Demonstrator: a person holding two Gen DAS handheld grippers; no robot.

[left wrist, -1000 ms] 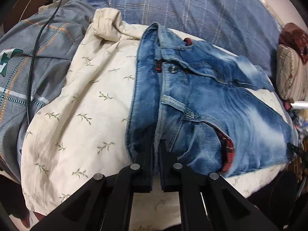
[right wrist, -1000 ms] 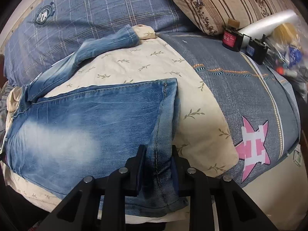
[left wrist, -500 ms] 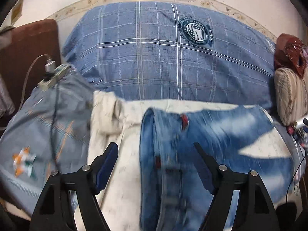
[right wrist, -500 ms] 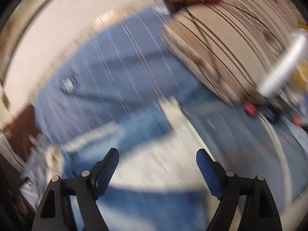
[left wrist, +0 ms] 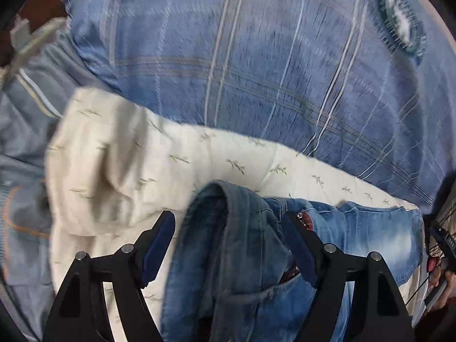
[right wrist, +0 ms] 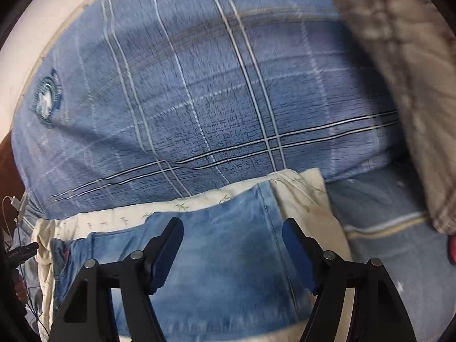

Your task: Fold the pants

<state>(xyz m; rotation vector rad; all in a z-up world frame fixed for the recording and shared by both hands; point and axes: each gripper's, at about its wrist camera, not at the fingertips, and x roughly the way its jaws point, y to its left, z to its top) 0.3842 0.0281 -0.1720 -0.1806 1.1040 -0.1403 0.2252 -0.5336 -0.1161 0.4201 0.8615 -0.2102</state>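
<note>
Blue denim pants (left wrist: 245,256) lie on a cream leaf-print cloth (left wrist: 128,176) on the bed. In the left wrist view the bunched waistband end rises between the open fingers of my left gripper (left wrist: 228,225), which hovers over it and holds nothing. In the right wrist view a flat pale denim leg (right wrist: 228,242) lies under my right gripper (right wrist: 232,230), which is open and empty just above the cloth.
A large blue plaid pillow (left wrist: 256,71) fills the back in both views (right wrist: 213,99). A brown striped cushion (right wrist: 399,57) stands at the right. A grey patterned bedsheet (left wrist: 25,142) lies at the left, with a power strip (left wrist: 31,42) on it.
Both grippers let go of the denim and opened, lifted up, then came down over the far part of the pants near the blue pillow.
</note>
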